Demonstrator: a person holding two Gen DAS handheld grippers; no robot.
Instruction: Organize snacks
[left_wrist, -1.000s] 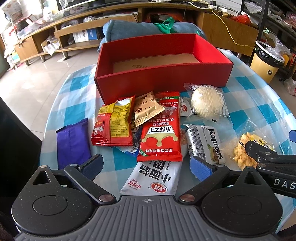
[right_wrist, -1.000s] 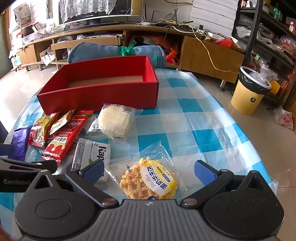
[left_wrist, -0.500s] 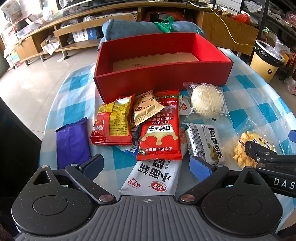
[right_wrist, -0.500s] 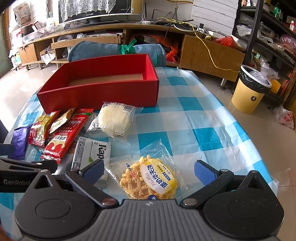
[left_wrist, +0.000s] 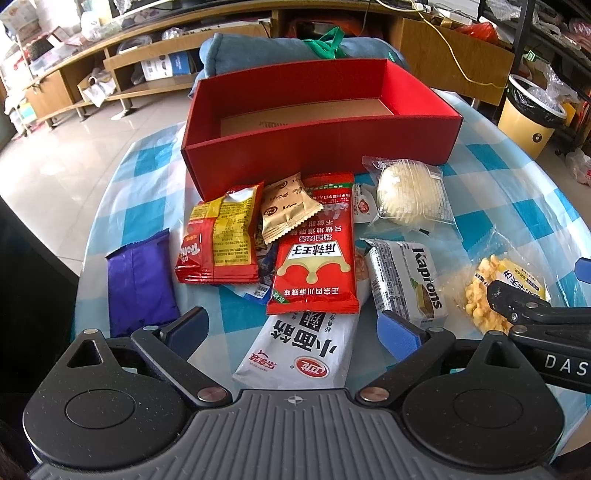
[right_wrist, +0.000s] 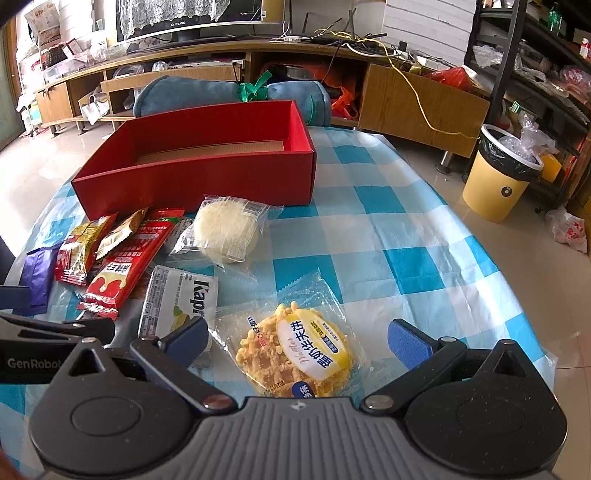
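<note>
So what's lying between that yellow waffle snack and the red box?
In the right wrist view, the round white pastry in clear wrap lies between the waffle snack and the red box, with bare checked tablecloth alongside it.

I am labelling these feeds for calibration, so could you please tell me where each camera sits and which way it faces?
Left wrist: sits on the left gripper, low over the near table edge, facing the open red cardboard box beyond the snack pile; the right gripper's black arm shows at right.
Right wrist: sits on the right gripper, above the clear-wrapped yellow waffle cake, facing the same box; the left gripper's arm shows at left.
Shared: box, waffle cake, white Kaprons wafer pack, blue-checked tablecloth.
</note>
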